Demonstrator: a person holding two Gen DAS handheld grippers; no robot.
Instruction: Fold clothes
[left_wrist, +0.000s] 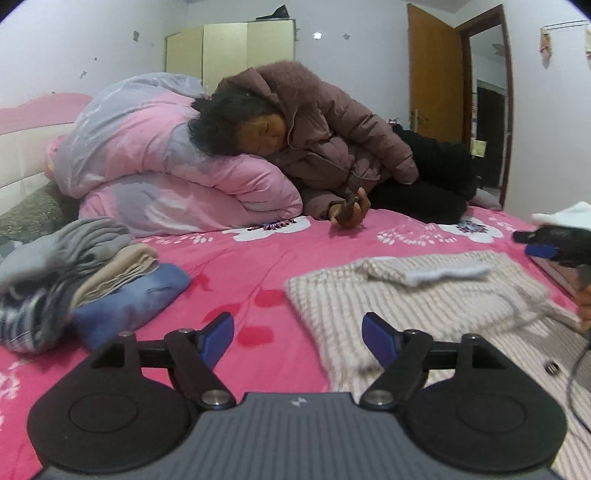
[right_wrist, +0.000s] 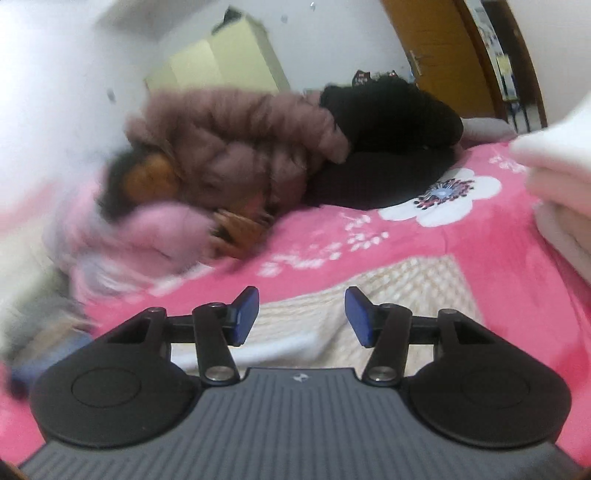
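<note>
A cream ribbed knit garment lies folded on the pink flowered bedspread, with a pale cuff across its top. My left gripper hovers over its near left corner, jaws wide apart and empty. In the right wrist view the same knit lies just beyond my right gripper, whose blue pads stand apart with nothing between them. The right gripper also shows at the right edge of the left wrist view, blurred.
A stack of folded clothes, grey, beige and blue, sits at the left. A person in a brown puffer jacket lies across the bed on a rolled pink quilt. White fabric is piled at the right. A wooden door stands behind.
</note>
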